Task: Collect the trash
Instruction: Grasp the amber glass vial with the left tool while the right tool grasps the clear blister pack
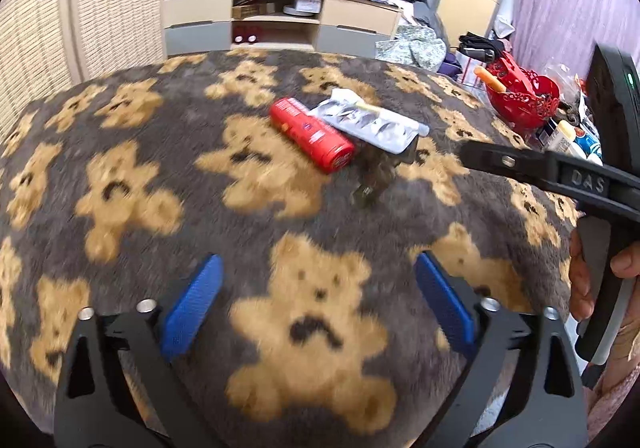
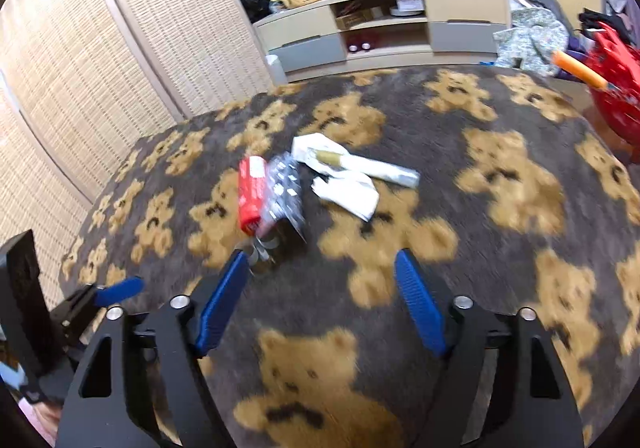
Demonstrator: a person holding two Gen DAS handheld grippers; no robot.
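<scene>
Trash lies in a small heap on a bear-print blanket [image 1: 132, 215]: a red tube-shaped pack [image 1: 310, 133], a silver blister pack [image 1: 370, 123] and white crumpled wrappers [image 2: 352, 175]. The red pack [image 2: 252, 193] and blister pack [image 2: 284, 191] also show in the right wrist view. A small dark item [image 1: 372, 177] lies just in front of the heap. My left gripper [image 1: 316, 304] is open and empty, well short of the heap. My right gripper [image 2: 320, 296] is open and empty, its left finger [image 2: 222, 300] close to the heap's near edge.
A red basket [image 1: 524, 95] with an orange stick stands at the blanket's right edge among bottles. A TV cabinet [image 1: 280, 21] stands behind. Woven screens [image 2: 100, 59] stand on the left. The blanket [image 2: 500, 175] covers the whole surface.
</scene>
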